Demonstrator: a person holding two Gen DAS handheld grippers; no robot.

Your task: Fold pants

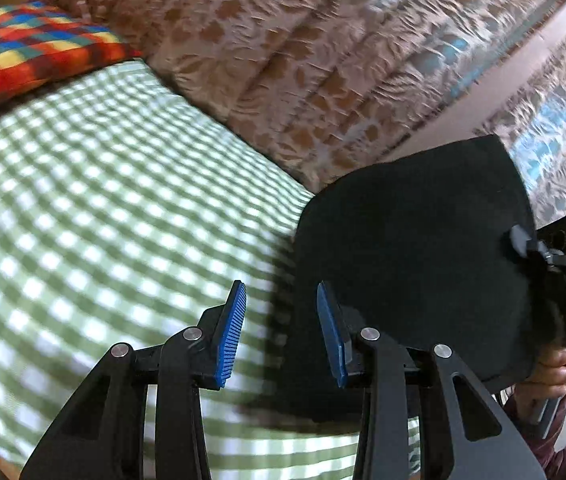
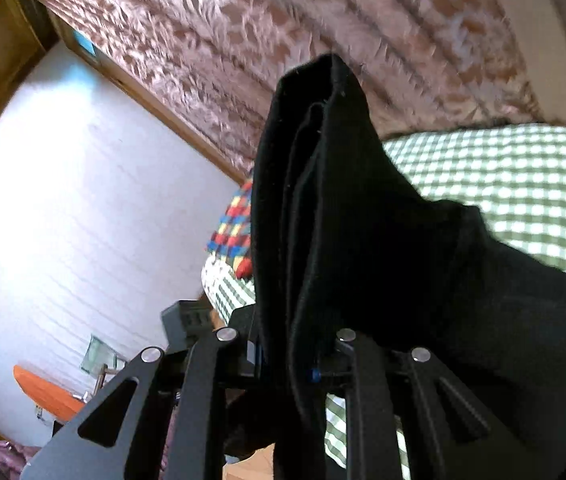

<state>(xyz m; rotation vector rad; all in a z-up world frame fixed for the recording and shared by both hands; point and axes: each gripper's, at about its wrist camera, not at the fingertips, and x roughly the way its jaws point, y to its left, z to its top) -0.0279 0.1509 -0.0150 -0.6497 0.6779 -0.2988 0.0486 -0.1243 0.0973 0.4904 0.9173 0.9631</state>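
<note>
Green-checked bed sheet [image 1: 83, 200] below, patterned curtain [image 1: 283, 60] behind. Right gripper [image 2: 295, 356] has its fingers clamped on the black pants [image 2: 343, 220], lifted off the bed; left gripper [image 1: 283, 320] hangs part-open, empty. Soft, limp cloth, likely best pinched at a layered edge.

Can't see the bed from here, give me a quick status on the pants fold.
Left gripper open, empty. Right gripper shut on black pants, lifted above checked sheet. Nothing in the way.

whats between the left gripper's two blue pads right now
Nothing held: in the left wrist view the left gripper stands open, and only the green checked sheet shows through the gap. The black pants hang just beyond its right pad.
</note>
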